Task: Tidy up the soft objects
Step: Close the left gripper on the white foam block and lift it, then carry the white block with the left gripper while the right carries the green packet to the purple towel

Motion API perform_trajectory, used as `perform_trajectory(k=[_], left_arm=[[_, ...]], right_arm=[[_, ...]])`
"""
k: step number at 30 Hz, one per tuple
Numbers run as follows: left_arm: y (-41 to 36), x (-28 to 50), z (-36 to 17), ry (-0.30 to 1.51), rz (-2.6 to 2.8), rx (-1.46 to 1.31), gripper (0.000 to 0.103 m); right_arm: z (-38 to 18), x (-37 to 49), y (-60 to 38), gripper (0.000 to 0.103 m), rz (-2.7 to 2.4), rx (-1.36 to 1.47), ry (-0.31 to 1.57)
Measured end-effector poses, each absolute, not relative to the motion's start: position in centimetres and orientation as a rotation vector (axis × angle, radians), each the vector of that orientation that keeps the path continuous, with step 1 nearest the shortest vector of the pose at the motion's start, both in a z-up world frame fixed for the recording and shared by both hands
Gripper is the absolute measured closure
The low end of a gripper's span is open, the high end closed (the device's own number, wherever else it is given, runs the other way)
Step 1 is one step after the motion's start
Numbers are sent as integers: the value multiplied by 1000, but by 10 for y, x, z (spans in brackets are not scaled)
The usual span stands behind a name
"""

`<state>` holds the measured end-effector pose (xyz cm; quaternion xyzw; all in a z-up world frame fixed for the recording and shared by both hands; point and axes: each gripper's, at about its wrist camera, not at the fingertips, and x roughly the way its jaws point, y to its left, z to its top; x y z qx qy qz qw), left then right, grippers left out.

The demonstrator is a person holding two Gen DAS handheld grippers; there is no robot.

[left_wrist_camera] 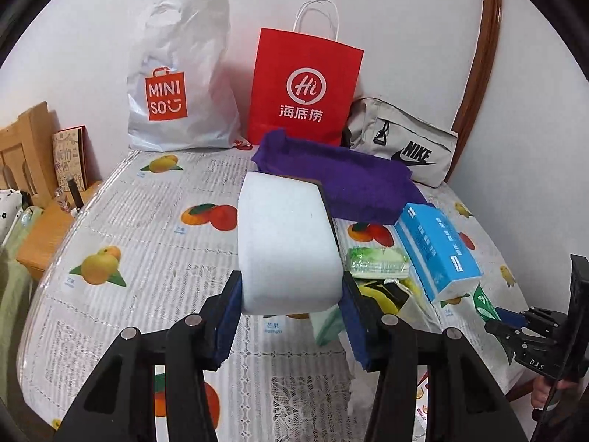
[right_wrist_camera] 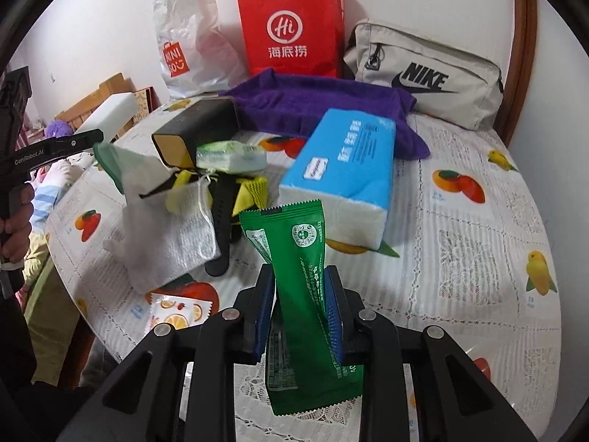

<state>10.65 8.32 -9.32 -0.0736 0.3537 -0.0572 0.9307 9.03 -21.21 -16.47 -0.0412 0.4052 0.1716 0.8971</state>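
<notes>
Left wrist view: left gripper (left_wrist_camera: pixel 291 304) is clamping a white sponge (left_wrist_camera: pixel 287 243) between its 2 blue pads, holding it above the table (left_wrist_camera: pixel 147 258). Right wrist view: right gripper (right_wrist_camera: pixel 300 305) is pinching a green packet (right_wrist_camera: pixel 303 280) upright between its pads, clear of the tabletop. Behind it, a blue tissue pack (right_wrist_camera: pixel 346 169) is lying against a purple towel (right_wrist_camera: pixel 313 107), with a red bag (right_wrist_camera: pixel 291 29) standing beyond.

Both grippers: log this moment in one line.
left gripper: shut on sponge | right gripper: shut on green packet | both above table
</notes>
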Motion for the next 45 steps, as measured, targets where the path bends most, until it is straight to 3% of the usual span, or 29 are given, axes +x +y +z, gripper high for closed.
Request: perform_trajectory(k=[26, 45], left_arm=[[82, 196, -72, 811, -149, -185, 55], [61, 324, -82, 913, -157, -120, 54]], right_arm=[[-106, 192, -214, 76, 321, -66, 785], [-112, 328, -213, 76, 267, -20, 838]])
